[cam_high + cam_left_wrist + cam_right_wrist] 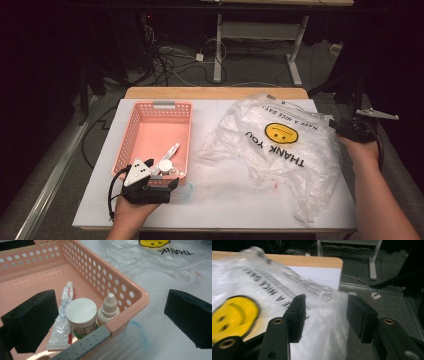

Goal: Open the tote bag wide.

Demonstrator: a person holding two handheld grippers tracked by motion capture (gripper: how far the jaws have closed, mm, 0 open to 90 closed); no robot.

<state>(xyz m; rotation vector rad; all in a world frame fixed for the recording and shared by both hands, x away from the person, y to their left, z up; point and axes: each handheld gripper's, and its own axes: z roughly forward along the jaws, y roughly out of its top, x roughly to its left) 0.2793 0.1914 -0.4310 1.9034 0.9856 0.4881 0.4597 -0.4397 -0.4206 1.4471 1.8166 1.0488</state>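
Jaws wide, the right hand-held gripper (325, 315) straddles the limp, slippery plastic bag (280, 145) at the tabletop's (210, 202) three o'clock edge, likely best pinched at that rim, while the left hand-held gripper (107, 322), also wide, hovers over the pink basket (131, 131).

Basket (150, 131) on L half of surface (235, 200), plastic bag (280, 150) to its R, spilling past R edge. In basket's near corner: tube (62, 315), jar (81, 313) & dropper bottle (108, 310) side by side. L claw (167, 186) just before basket; R claw (334, 125) at bag's far-R edge.
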